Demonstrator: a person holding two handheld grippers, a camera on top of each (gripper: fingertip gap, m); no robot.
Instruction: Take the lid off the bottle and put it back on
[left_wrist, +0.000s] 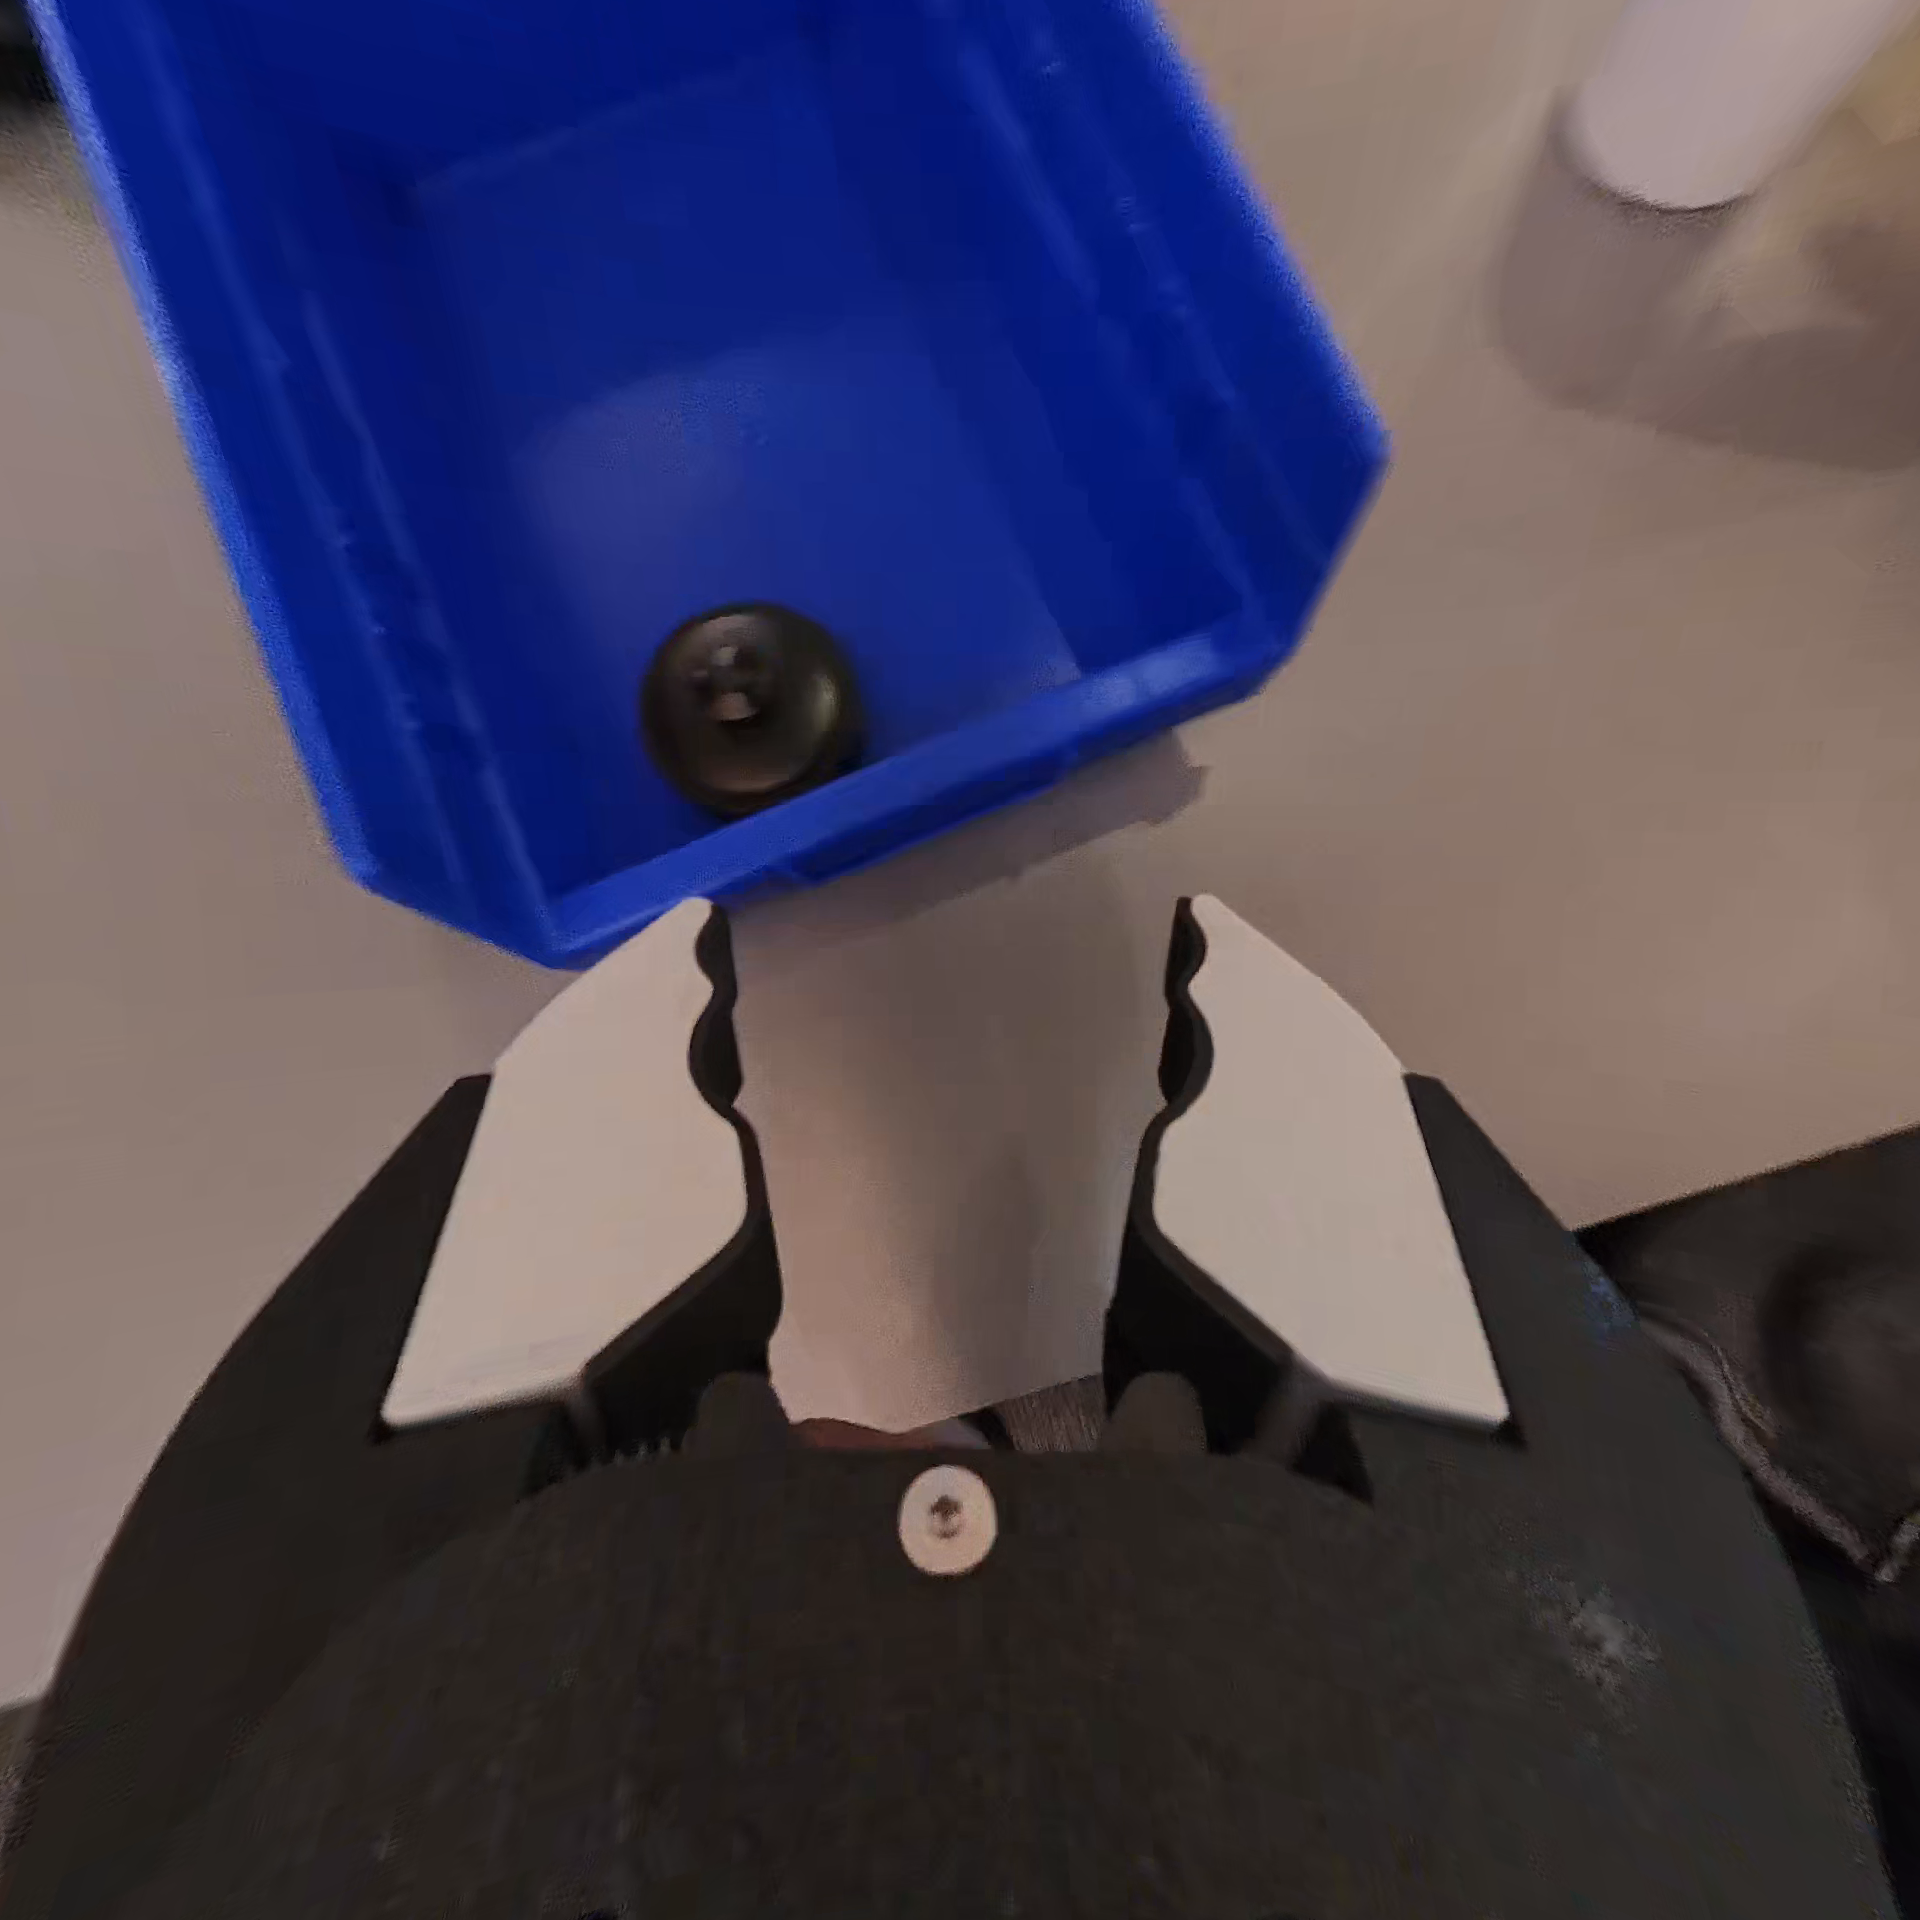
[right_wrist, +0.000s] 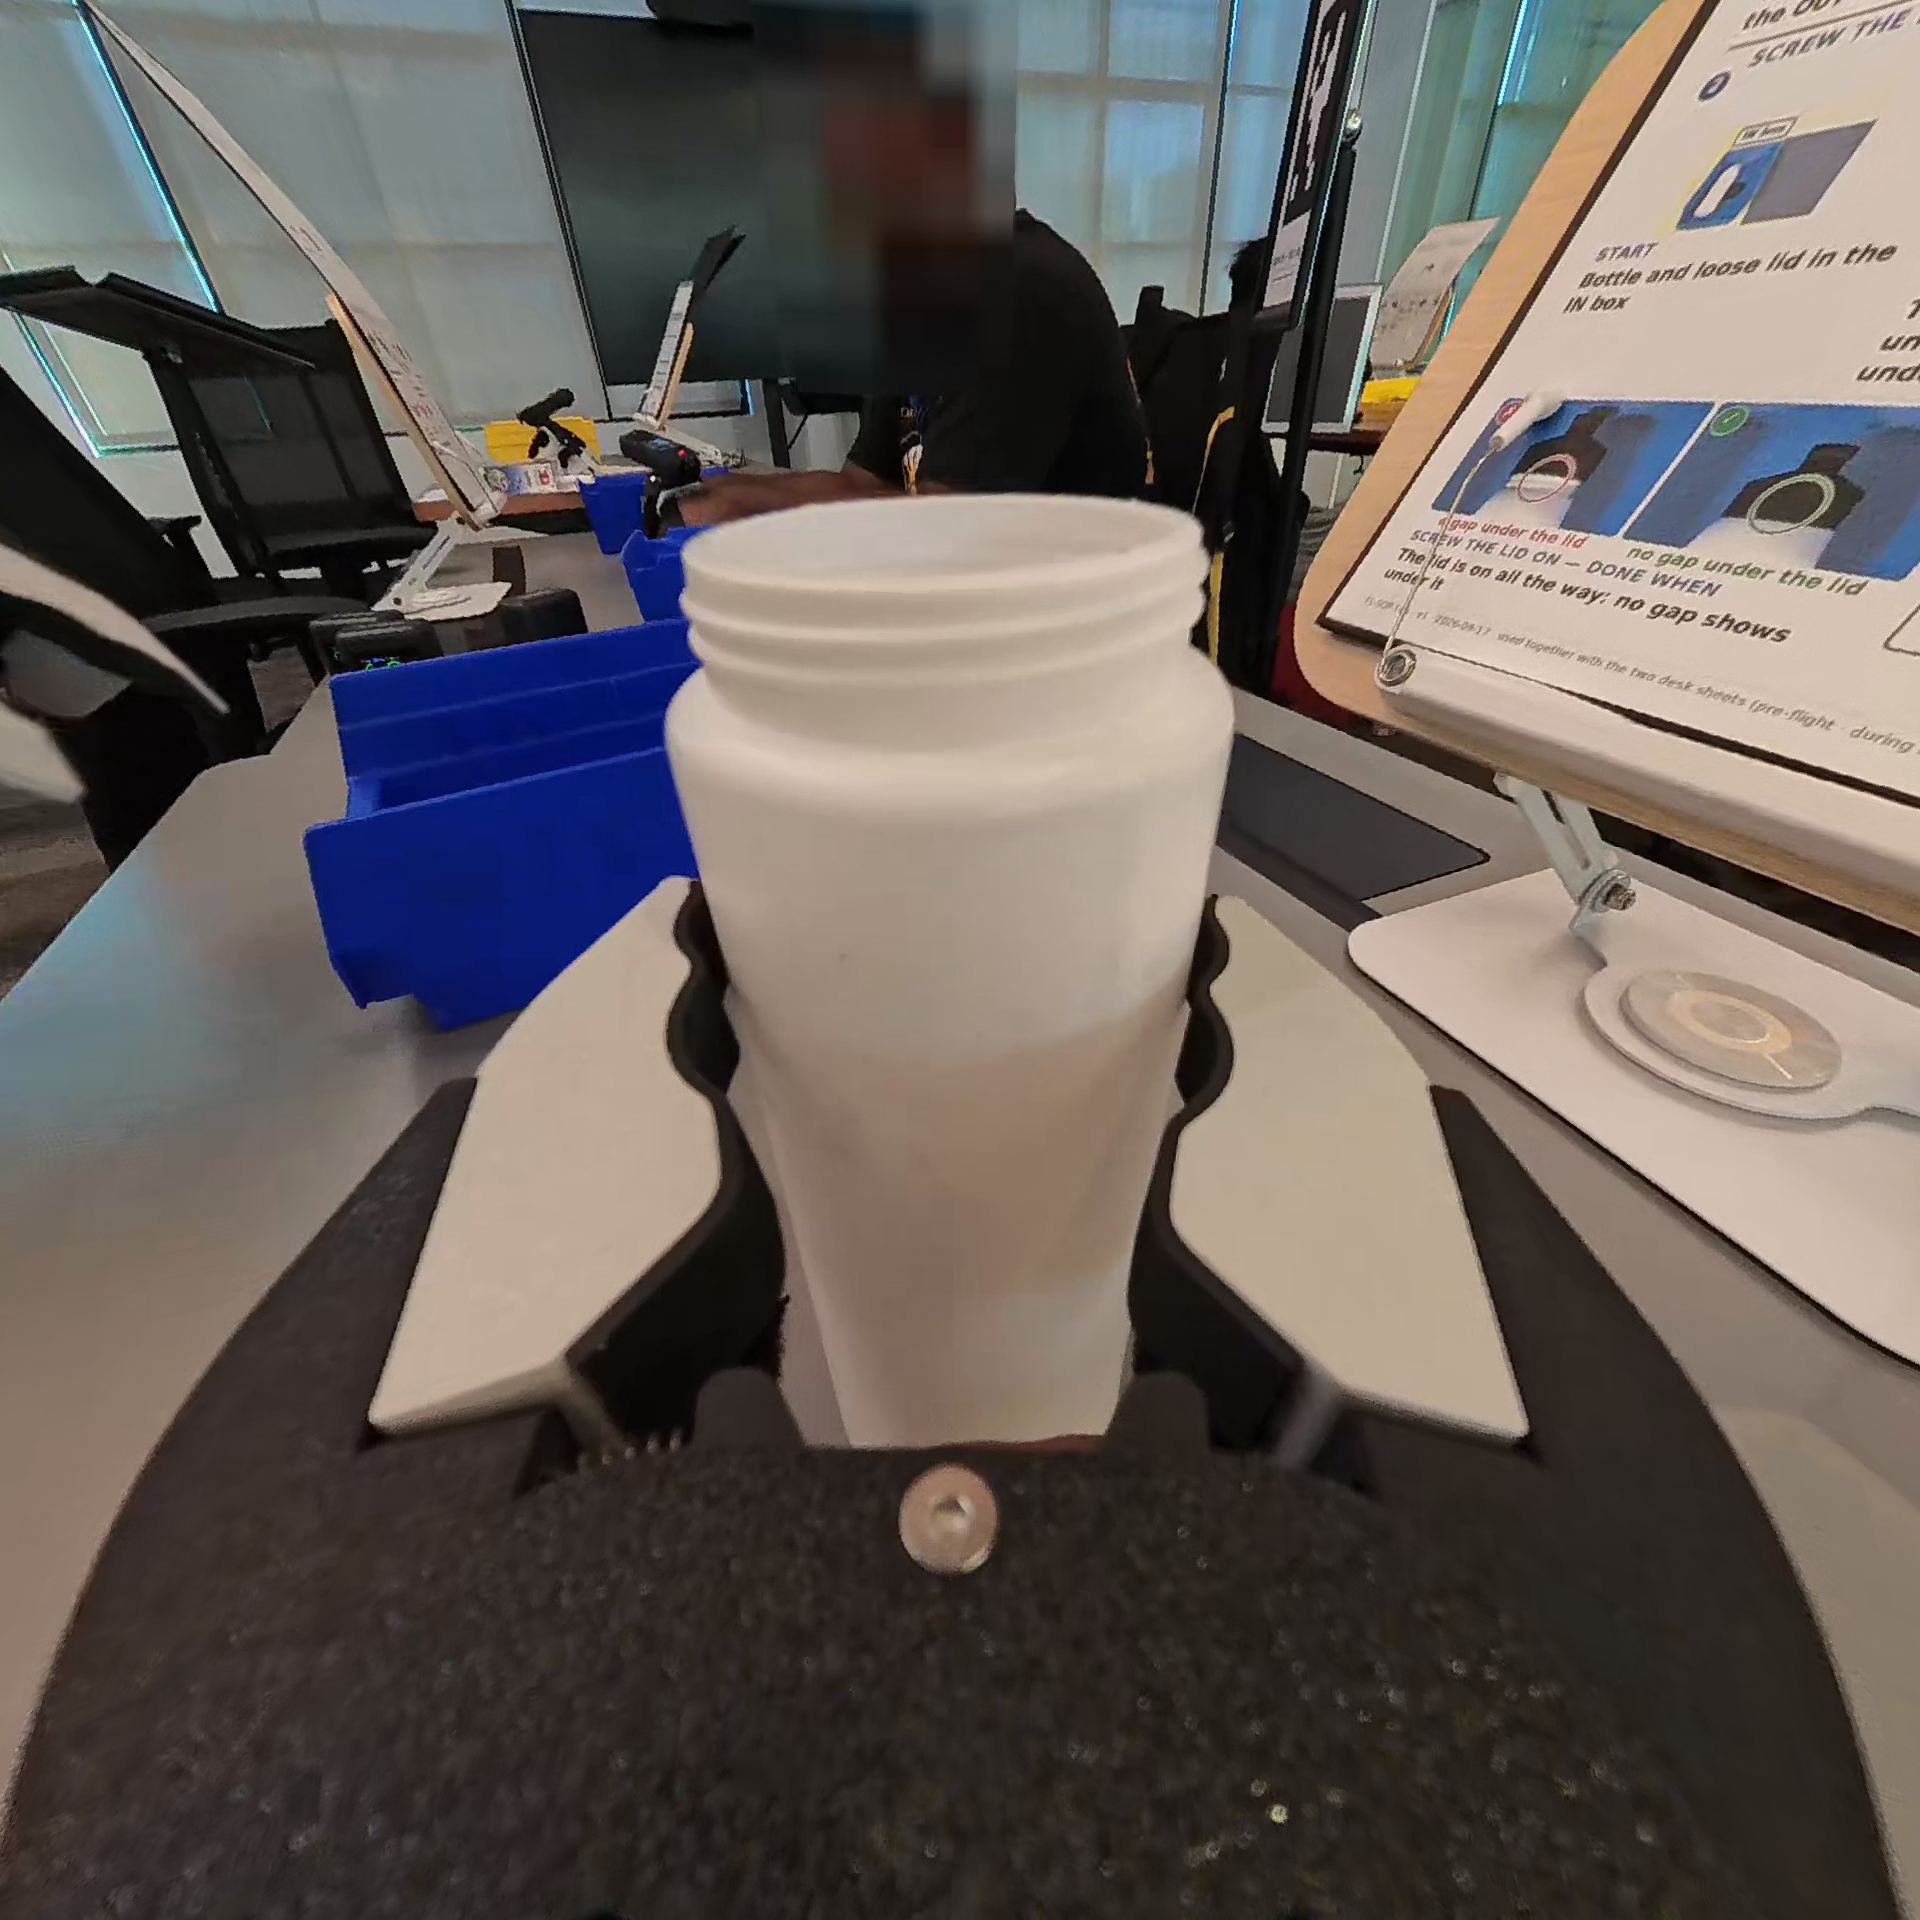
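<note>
My right gripper (right_wrist: 951, 904) is shut on a white plastic bottle (right_wrist: 945, 810) and holds it upright above the grey table. The bottle's threaded mouth is open, with no lid on it. A small black round lid (left_wrist: 750, 707) lies on the floor of a blue bin (left_wrist: 312, 520), against the bin's near wall. My left gripper (left_wrist: 951, 914) is open and empty, pointing down, with its tips just short of the bin's near rim. The bottle shows blurred at the top right of the left wrist view (left_wrist: 1704, 104).
The blue bin (right_wrist: 499, 883) stands left of the bottle, with more blue bins behind it. A tilted board with an instruction sheet (right_wrist: 1662, 364) stands at the right on a white base plate (right_wrist: 1558, 1039). A person (right_wrist: 997, 364) sits at the far side.
</note>
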